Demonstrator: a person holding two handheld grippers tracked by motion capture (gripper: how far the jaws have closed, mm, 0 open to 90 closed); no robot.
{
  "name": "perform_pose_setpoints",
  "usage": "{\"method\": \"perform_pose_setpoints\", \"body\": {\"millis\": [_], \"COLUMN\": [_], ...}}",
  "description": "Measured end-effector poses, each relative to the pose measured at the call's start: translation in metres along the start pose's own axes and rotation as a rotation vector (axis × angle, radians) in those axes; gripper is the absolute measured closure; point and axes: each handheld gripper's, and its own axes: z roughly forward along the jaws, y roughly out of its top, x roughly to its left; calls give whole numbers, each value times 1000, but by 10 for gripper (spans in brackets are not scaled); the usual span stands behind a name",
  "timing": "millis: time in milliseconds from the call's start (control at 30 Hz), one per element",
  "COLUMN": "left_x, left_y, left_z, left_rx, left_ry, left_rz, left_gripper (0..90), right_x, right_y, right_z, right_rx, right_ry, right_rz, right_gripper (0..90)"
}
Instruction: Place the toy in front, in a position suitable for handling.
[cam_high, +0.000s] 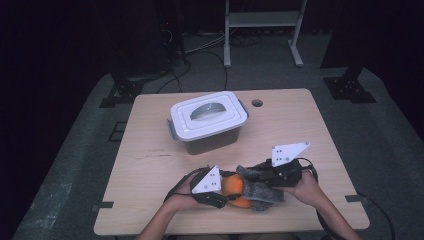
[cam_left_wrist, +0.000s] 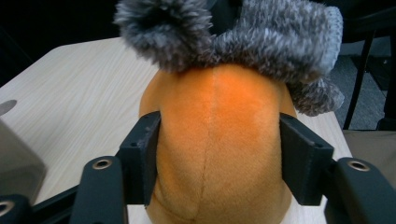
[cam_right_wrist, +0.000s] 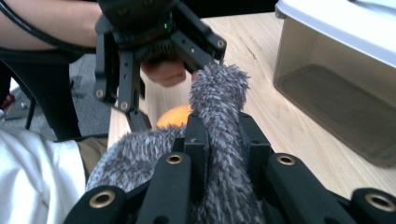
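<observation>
An orange plush toy (cam_high: 233, 187) (cam_left_wrist: 217, 135) sits near the table's front edge, wearing a grey fuzzy hat (cam_high: 261, 193) (cam_left_wrist: 266, 42). My left gripper (cam_high: 226, 193) (cam_left_wrist: 219, 161) comes in from the left, and its two black pads press on the toy's sides. My right gripper (cam_high: 251, 175) (cam_right_wrist: 223, 140) comes from the right and is shut on a fold of the grey hat (cam_right_wrist: 218, 102). In the right gripper view the orange toy (cam_right_wrist: 173, 117) peeks out behind the hat, with the left gripper beyond it.
A grey box with a white handled lid (cam_high: 207, 120) (cam_right_wrist: 336, 79) stands closed at the middle of the wooden table (cam_high: 300, 130). A round cable hole (cam_high: 257, 103) lies at the far edge. Bare wood spreads left and right of the box.
</observation>
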Motion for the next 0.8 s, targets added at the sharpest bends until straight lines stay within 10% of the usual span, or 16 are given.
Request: {"method": "perform_pose_setpoints", "body": {"millis": [267, 567, 800], "left_x": [6, 3, 9], "left_y": [-2, 4, -8], "left_z": [-9, -6, -10], "left_rx": [-15, -13, -15], "left_ry": [15, 23, 8], "left_rz": [-23, -9, -59], "left_gripper": [382, 381, 332], "right_x": [-15, 2, -9], "right_y": [-24, 11, -8], "right_z": [-17, 8, 2], "right_rx": [-5, 15, -14], "right_ry": [-51, -2, -11], "right_rz": [84, -41, 32], "right_gripper": [768, 766, 768]}}
